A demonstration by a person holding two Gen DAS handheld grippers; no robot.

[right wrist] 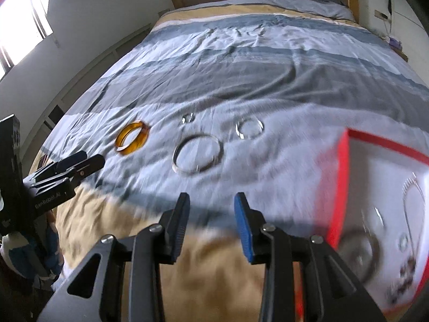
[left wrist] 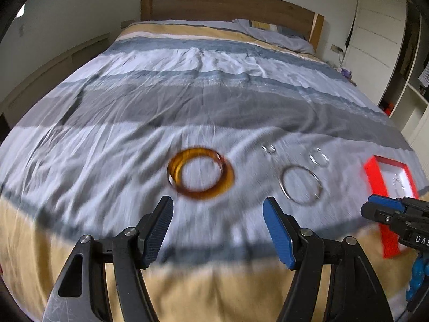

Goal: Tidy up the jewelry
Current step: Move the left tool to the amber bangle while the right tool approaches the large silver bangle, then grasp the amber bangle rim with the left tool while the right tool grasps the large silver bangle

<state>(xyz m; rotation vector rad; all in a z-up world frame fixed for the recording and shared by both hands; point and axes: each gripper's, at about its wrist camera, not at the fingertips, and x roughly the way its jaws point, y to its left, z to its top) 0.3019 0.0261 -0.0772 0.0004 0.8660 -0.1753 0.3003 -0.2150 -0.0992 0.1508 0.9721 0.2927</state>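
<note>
An amber bangle (left wrist: 200, 173) lies on the striped bedspread just ahead of my open, empty left gripper (left wrist: 217, 212); it also shows in the right wrist view (right wrist: 132, 138). A silver bangle (left wrist: 300, 185) (right wrist: 198, 153), a small clear ring (left wrist: 269, 149) (right wrist: 188, 118) and a clear bracelet (left wrist: 319, 157) (right wrist: 249, 128) lie to its right. A red box (left wrist: 375, 177) (right wrist: 340, 187) with a white lining holds several pieces of jewelry. My right gripper (right wrist: 211, 209) is open and empty, left of the box, and also shows in the left wrist view (left wrist: 375, 212).
The bed (left wrist: 187, 80) fills both views, with a wooden headboard (left wrist: 228, 5) and a pillow (left wrist: 273, 33) at the far end. A white wardrobe (left wrist: 375, 35) stands at the right. A window (right wrist: 21, 18) is at the left.
</note>
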